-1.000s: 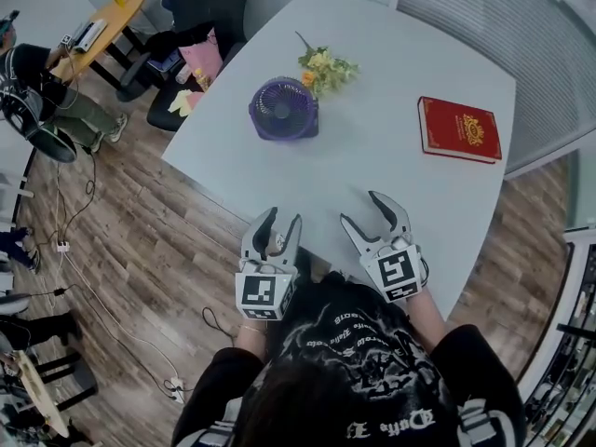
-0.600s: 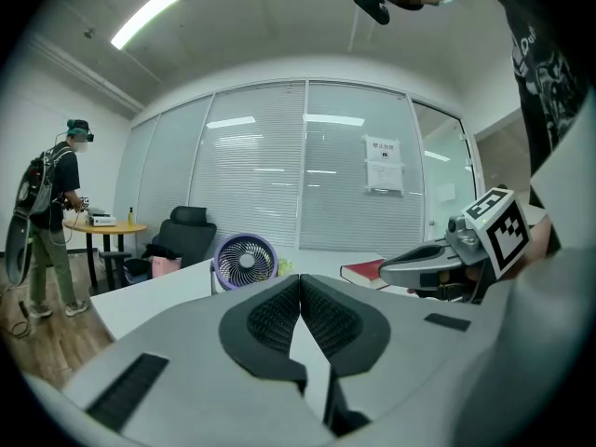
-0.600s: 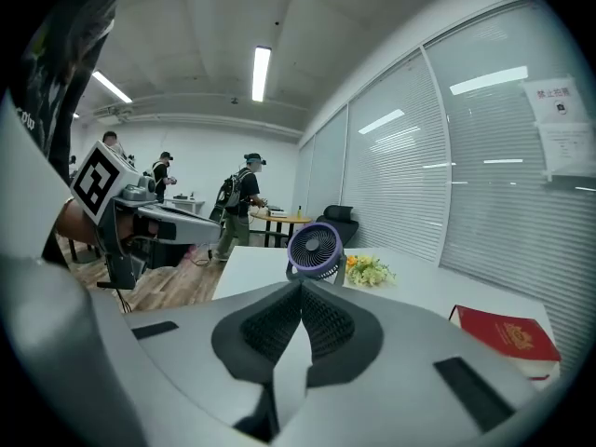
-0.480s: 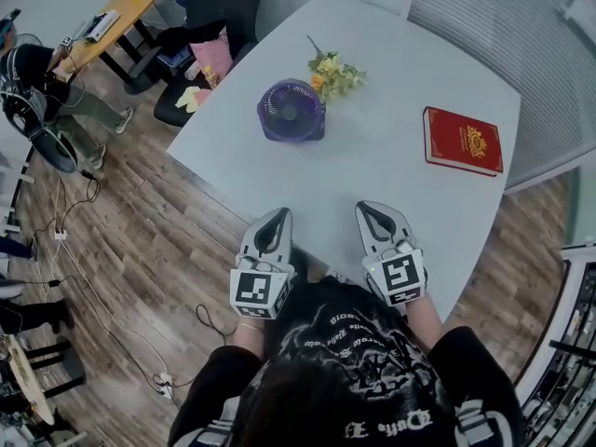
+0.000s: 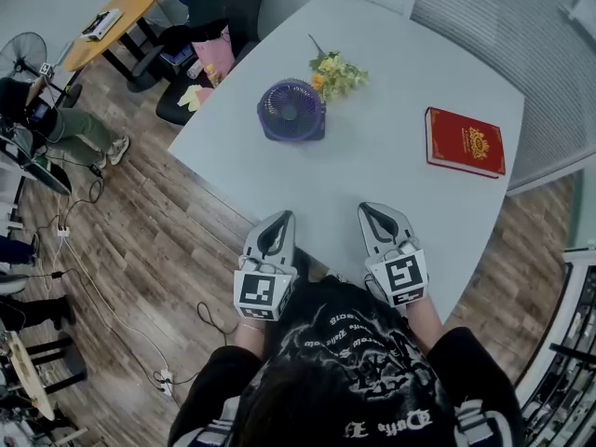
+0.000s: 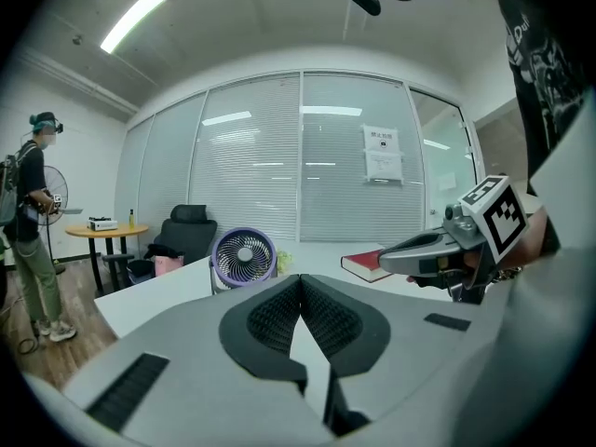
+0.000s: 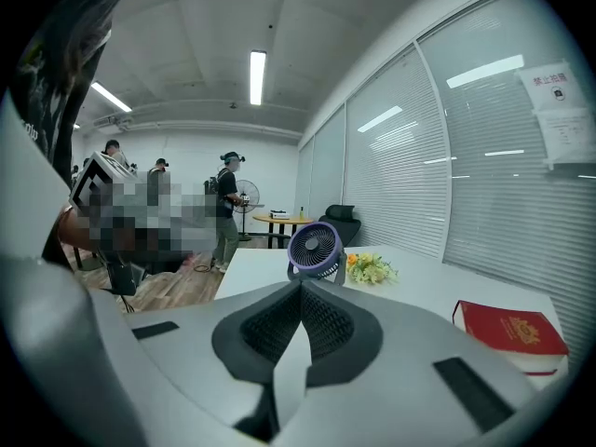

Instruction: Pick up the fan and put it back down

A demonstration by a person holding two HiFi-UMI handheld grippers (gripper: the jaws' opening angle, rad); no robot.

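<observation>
Left gripper (image 5: 280, 218) fingers together, empty, right gripper (image 5: 367, 209) the same, side by side

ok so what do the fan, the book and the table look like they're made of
Fan: probably plastic, purple, judging by its thin-barred moulded grille.
Book: stiff red hard cover, maybe cloth or leatherette, with a gold stamped emblem.
Table: smooth, even white top with a soft sheen, likely laminate; its core doesn't show.

An office meeting room: glass partition walls with blinds (image 7: 484, 184), white table (image 5: 391, 184), black office chair (image 5: 209, 3).
</observation>
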